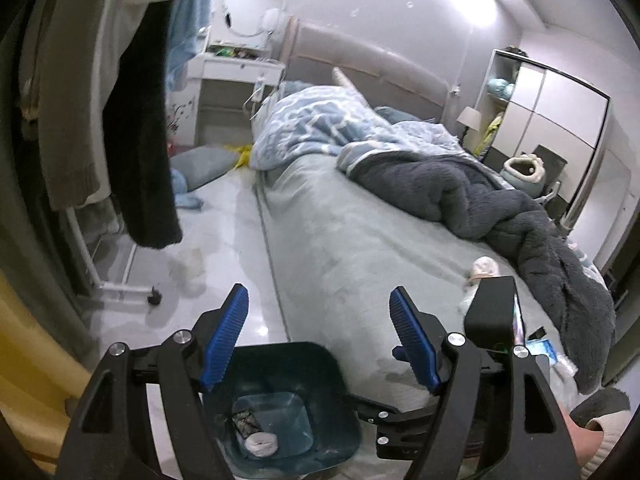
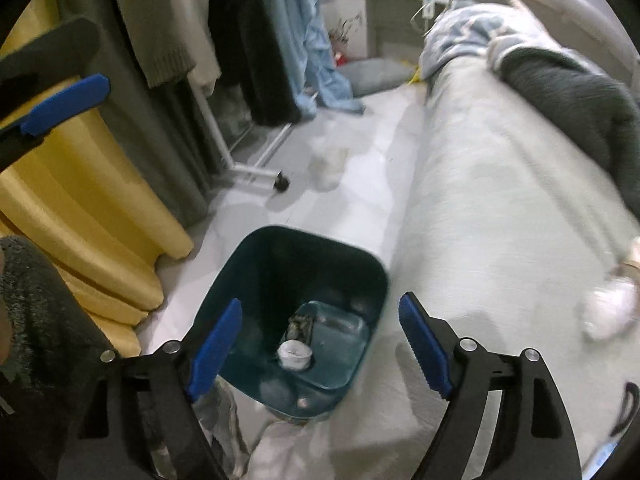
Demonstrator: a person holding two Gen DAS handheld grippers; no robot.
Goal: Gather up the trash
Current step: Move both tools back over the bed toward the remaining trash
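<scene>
Both tools gape; upright bin (image 2: 280, 280) mouth faces up.

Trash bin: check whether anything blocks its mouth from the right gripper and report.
Nothing visible does. The trash bin stands open-topped on the floor beside the bed, directly under the open, empty right gripper. Only a white cup and dark scraps lie at its bottom.

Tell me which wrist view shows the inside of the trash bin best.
The right wrist view: the trash bin sits nearly whole between the open fingers, its bottom and a white cup visible. In the left wrist view, the gripper's frame partly covers the bin.
</scene>
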